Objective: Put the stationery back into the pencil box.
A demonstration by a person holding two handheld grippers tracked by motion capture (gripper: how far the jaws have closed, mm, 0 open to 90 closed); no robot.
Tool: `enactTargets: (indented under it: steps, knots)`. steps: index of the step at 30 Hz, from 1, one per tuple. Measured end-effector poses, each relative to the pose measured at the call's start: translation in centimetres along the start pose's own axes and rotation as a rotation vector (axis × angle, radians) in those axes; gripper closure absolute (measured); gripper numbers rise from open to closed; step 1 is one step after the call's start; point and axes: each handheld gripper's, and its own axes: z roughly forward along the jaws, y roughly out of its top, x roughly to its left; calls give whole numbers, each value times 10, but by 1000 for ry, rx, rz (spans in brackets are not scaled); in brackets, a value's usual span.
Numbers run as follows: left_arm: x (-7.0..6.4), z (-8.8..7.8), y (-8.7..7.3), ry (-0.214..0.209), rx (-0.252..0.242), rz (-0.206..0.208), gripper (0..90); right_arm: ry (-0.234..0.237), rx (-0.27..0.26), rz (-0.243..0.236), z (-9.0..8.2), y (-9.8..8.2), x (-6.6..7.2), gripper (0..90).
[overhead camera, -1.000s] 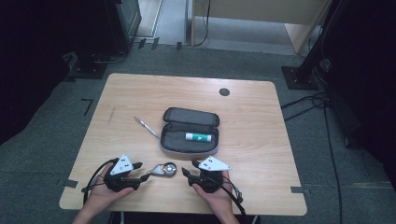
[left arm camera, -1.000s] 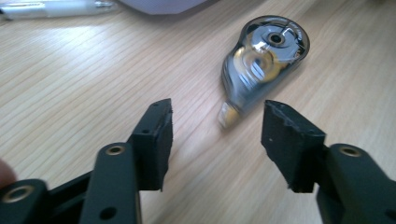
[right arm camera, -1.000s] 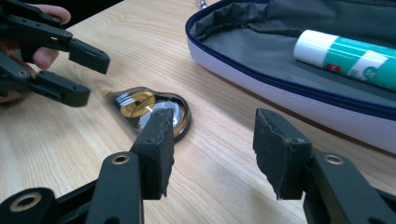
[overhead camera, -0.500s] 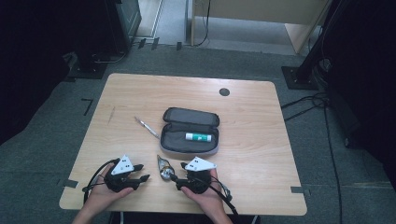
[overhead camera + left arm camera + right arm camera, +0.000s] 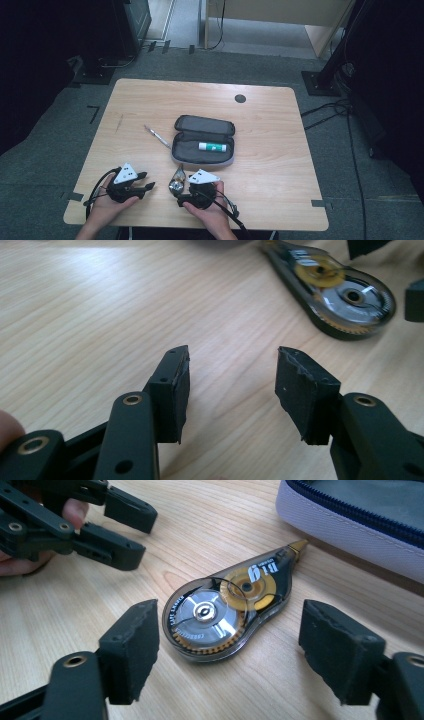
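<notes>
A clear correction tape dispenser (image 5: 176, 180) (image 5: 225, 615) with gold and silver wheels lies flat on the wooden table near the front edge, tip toward the pencil case. My right gripper (image 5: 180, 192) (image 5: 231, 614) is open. Its jaws have just been opening and stand either side of the dispenser without touching it. My left gripper (image 5: 146, 181) (image 5: 232, 357) sits a little to the left, open with nothing between its pads. It points at the dispenser (image 5: 340, 290) and appears in the right gripper view (image 5: 140, 536).
An open grey pencil case (image 5: 202, 125) (image 5: 350, 525) lies mid-table just beyond the dispenser, holding a white and green glue stick (image 5: 212, 146). A pen (image 5: 157, 136) lies to its left. A dark round hole (image 5: 240, 98) is near the far edge.
My right gripper has moved left up to the dispenser, and its jaws now straddle it. The left gripper has stayed put.
</notes>
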Motion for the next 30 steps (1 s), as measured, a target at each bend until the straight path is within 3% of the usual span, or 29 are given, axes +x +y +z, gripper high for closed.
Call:
enactTargets:
  steps: [5,10,15,21,26,30]
  knots:
    - [3,-1,-1,19,-4,-14,489,-33,7,16,5,2,4,165]
    - [-2,2,1,-1,-5,-8,497,-62,29,22,11,5,10,142]
    - [-17,12,8,-34,6,10,638,-42,27,14,10,4,10,212]
    - [-31,25,19,-30,15,34,755,-43,25,2,-1,1,4,237]
    - [-46,30,24,-90,32,69,772,-31,25,0,-7,-1,0,197]
    - [-50,29,23,-130,31,81,719,-22,32,-1,-11,-3,-3,162]
